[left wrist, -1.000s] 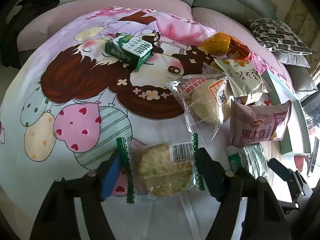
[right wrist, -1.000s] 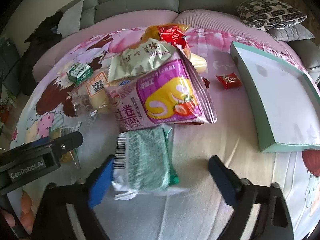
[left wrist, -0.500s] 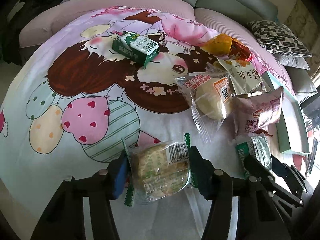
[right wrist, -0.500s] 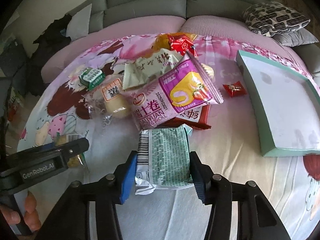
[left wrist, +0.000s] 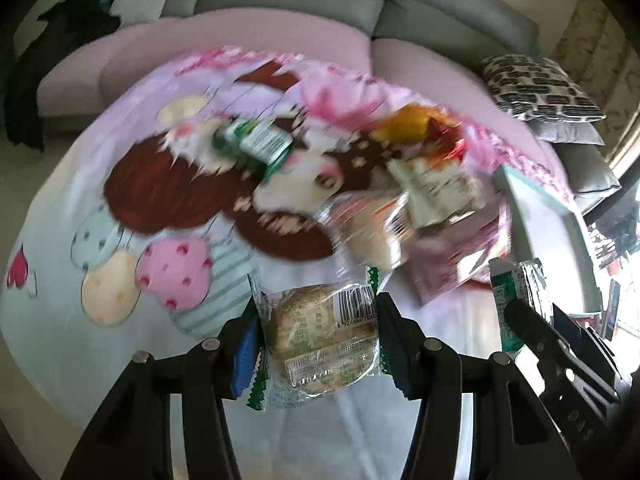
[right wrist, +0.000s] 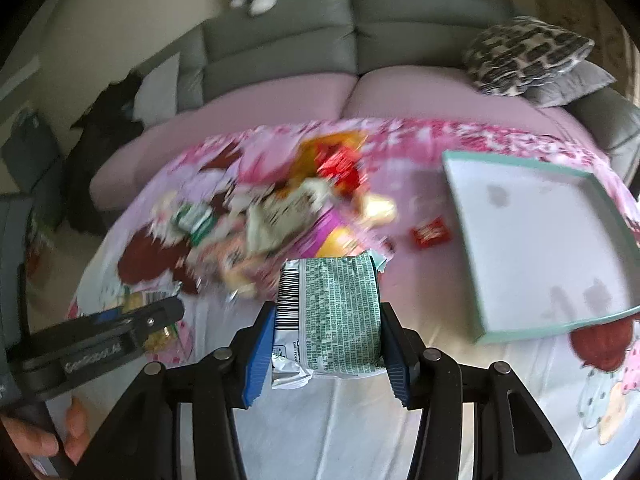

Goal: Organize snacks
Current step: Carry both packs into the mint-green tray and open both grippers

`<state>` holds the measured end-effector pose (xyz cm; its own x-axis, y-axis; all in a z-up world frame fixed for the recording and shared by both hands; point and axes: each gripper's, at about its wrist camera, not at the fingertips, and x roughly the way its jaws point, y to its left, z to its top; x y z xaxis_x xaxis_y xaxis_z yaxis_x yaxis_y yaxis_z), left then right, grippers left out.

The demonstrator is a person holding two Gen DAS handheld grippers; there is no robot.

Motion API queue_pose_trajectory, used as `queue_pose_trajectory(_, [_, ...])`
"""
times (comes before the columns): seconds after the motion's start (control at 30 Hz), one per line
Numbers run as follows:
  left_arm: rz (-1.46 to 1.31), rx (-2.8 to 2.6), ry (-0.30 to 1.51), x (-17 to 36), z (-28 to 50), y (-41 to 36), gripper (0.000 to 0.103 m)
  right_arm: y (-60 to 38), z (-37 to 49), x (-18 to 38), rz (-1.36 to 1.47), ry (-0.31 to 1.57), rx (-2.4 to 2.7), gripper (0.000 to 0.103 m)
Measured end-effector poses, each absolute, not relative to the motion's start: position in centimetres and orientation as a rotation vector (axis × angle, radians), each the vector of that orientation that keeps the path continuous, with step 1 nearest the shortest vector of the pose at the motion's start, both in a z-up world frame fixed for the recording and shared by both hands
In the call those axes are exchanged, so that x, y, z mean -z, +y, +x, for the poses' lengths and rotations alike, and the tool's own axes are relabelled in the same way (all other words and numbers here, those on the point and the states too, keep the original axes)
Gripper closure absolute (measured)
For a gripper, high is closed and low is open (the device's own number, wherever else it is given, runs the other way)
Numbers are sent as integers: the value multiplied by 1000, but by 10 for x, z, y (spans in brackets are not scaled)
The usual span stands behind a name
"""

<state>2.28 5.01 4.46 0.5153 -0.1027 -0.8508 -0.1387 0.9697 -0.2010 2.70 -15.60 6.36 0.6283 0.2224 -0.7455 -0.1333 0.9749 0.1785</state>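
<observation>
My left gripper (left wrist: 320,336) is shut on a clear-wrapped round biscuit cake (left wrist: 320,340) and holds it above the cartoon bedsheet (left wrist: 120,240). My right gripper (right wrist: 326,332) is shut on a green and white snack packet (right wrist: 332,316), also lifted; the packet also shows in the left wrist view (left wrist: 516,292). A pile of snacks (right wrist: 296,212) lies blurred on the sheet beyond both grippers. A mint-edged shallow box (right wrist: 540,240) lies open to the right.
A green milk carton (left wrist: 256,144) lies far left of the pile. A small red candy (right wrist: 430,234) lies beside the box. A grey sofa back (right wrist: 352,24) and patterned cushions (right wrist: 524,52) ring the far side. The left gripper's arm (right wrist: 100,348) crosses the right wrist view's lower left.
Both grippers closed on their packets and lifted them off the sheet. Both views now tilt up and back from the pile, with motion blur.
</observation>
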Motion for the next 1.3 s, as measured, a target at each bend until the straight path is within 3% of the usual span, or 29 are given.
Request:
queue_pose_trajectory(0.7, [-112,290,896,-108,117,-107,47,-298,99,-79,354,821,140,51])
queue_pose_trajectory(1.3, [-66,388,966,-77,206,-204,47,-378,138,-48,426,813,329,51])
